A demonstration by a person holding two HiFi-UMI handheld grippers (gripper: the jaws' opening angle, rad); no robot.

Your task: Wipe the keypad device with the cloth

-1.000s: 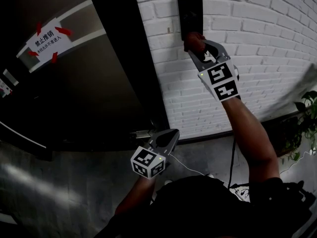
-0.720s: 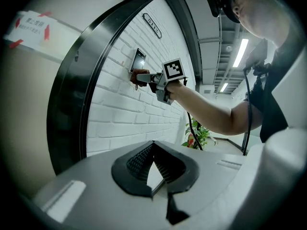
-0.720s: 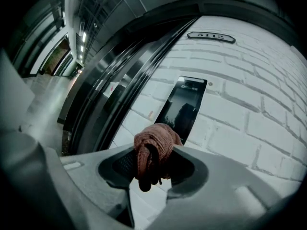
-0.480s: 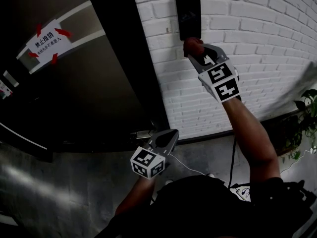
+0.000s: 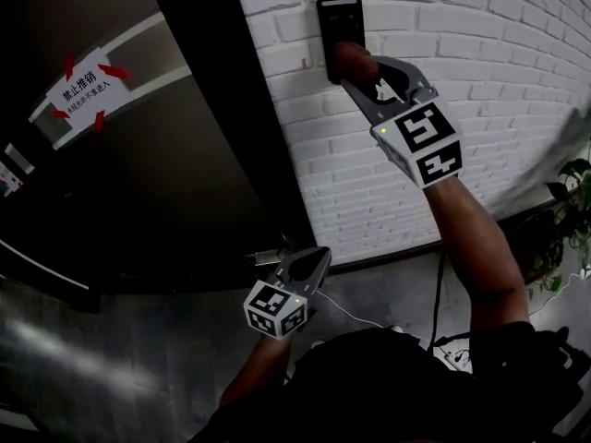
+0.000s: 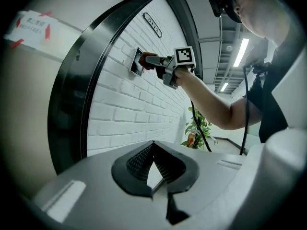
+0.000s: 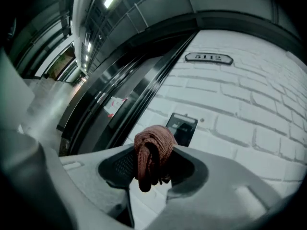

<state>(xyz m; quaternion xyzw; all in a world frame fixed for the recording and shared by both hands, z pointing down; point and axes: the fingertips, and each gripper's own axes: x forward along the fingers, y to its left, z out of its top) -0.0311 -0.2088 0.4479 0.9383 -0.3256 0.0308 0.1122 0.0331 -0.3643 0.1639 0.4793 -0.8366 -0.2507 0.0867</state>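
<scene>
The black keypad device (image 5: pixel 338 28) hangs on the white brick wall (image 5: pixel 480 90); it also shows in the right gripper view as the same keypad device (image 7: pixel 182 127) and in the left gripper view as a small keypad device (image 6: pixel 136 67). My right gripper (image 5: pixel 355 67) is shut on a bunched reddish-brown cloth (image 5: pixel 348 59), which touches the device's lower part. From the right gripper view the cloth (image 7: pixel 152 153) bulges between the jaws. My left gripper (image 5: pixel 314 258) hangs low, by the door's foot, shut on nothing; its jaws meet at the tips (image 6: pixel 154 174).
A dark door (image 5: pixel 138 155) with a white notice taped in red (image 5: pixel 78 86) stands left of the wall. A potted plant (image 5: pixel 568 220) sits at the right. A cable (image 5: pixel 434 293) hangs from my right arm. A number plate (image 7: pixel 208 58) is above the keypad.
My right gripper has lifted the cloth from just below the keypad device up onto its lower part. The left gripper has stayed put.
</scene>
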